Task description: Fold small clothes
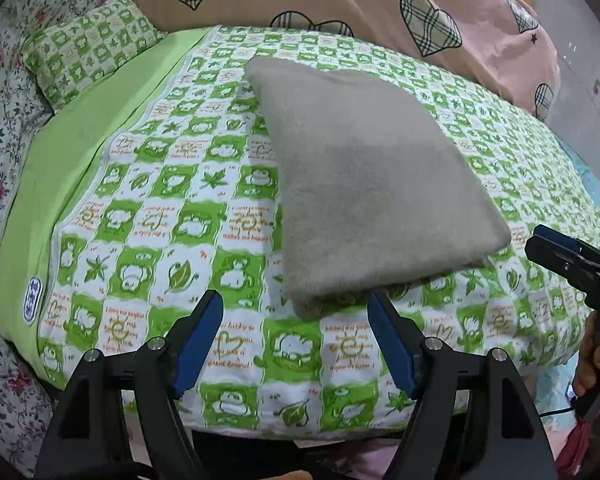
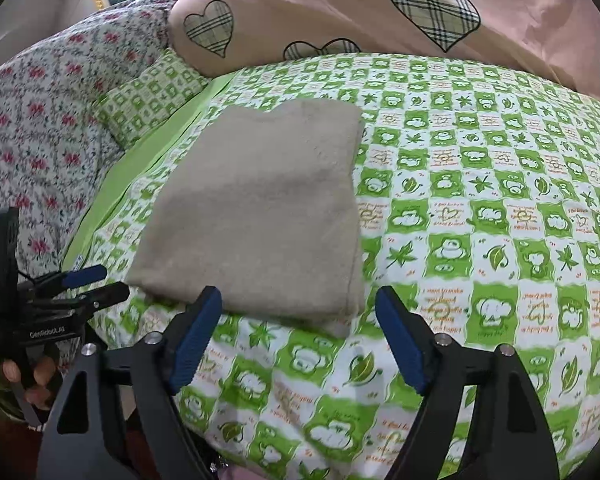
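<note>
A folded grey cloth lies flat on the bed, on a green-and-white checked sheet printed with frogs and leaves. In the left wrist view the cloth fills the centre of the frame, with one corner reaching toward the upper middle and its near edge just above the fingertips at the bottom. In the right wrist view the same cloth sits left of centre as a neat rectangle, with doubled layers showing along its lower right edge.

The left gripper occupies the bottom of its own view, its blue-padded fingers spread wide apart and holding nothing; the tips stand just short of the near edge of the cloth. The right gripper is likewise spread apart and empty in the bottom of its view, with the left fingertip at the near edge of the cloth and the right fingertip over bare sheet.

In the left wrist view the right gripper also appears at the right edge of the frame, held by the person's right hand, clear of the cloth. In the right wrist view the left gripper shows at the lower left edge, gripped by the left hand, beside the bed's edge.

A small checked pillow rests at the upper left, a floral quilt lies along the left side, and a pink blanket with plaid hearts spans the top.
</note>
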`<action>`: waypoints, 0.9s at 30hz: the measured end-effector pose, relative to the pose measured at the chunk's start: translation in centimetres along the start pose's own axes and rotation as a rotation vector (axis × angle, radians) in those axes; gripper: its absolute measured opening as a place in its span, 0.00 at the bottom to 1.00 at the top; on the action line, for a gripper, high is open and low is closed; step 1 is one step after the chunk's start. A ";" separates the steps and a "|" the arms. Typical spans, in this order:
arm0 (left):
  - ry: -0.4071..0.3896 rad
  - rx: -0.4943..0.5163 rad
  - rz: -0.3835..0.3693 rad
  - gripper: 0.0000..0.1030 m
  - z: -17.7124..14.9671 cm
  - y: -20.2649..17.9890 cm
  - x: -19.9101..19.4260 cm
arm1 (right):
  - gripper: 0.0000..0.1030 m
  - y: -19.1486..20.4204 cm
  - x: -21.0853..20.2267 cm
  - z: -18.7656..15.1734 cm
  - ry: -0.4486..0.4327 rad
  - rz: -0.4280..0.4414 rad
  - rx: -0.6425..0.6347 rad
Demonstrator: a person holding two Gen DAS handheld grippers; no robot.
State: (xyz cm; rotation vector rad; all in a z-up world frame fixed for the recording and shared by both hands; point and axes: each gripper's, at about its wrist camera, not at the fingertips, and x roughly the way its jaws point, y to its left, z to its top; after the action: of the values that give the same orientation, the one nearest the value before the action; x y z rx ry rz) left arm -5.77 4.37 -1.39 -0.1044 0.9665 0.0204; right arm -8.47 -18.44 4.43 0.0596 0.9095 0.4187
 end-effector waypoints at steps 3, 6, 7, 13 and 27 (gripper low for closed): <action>0.012 0.009 0.020 0.74 -0.3 -0.2 0.3 | 0.80 0.3 0.4 -0.7 0.025 -0.004 -0.013; 0.019 0.023 0.040 0.75 -0.5 -0.3 0.4 | 0.80 0.6 0.6 -1.3 0.046 0.003 -0.021; 0.017 0.021 0.047 0.75 -0.5 -0.3 0.4 | 0.80 0.7 0.7 -1.4 0.049 0.002 -0.024; -0.010 0.011 0.057 0.77 1.0 -0.3 0.2 | 0.83 1.5 0.8 -0.7 0.041 -0.006 -0.054; 0.002 0.058 0.127 0.80 2.9 -1.4 1.4 | 0.85 2.7 2.6 1.6 0.051 0.007 -0.102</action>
State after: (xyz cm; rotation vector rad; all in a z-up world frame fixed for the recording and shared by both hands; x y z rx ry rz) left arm -2.52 3.20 -0.81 0.0109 0.9740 0.1091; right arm -6.71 -14.83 4.07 -0.0410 0.9366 0.4744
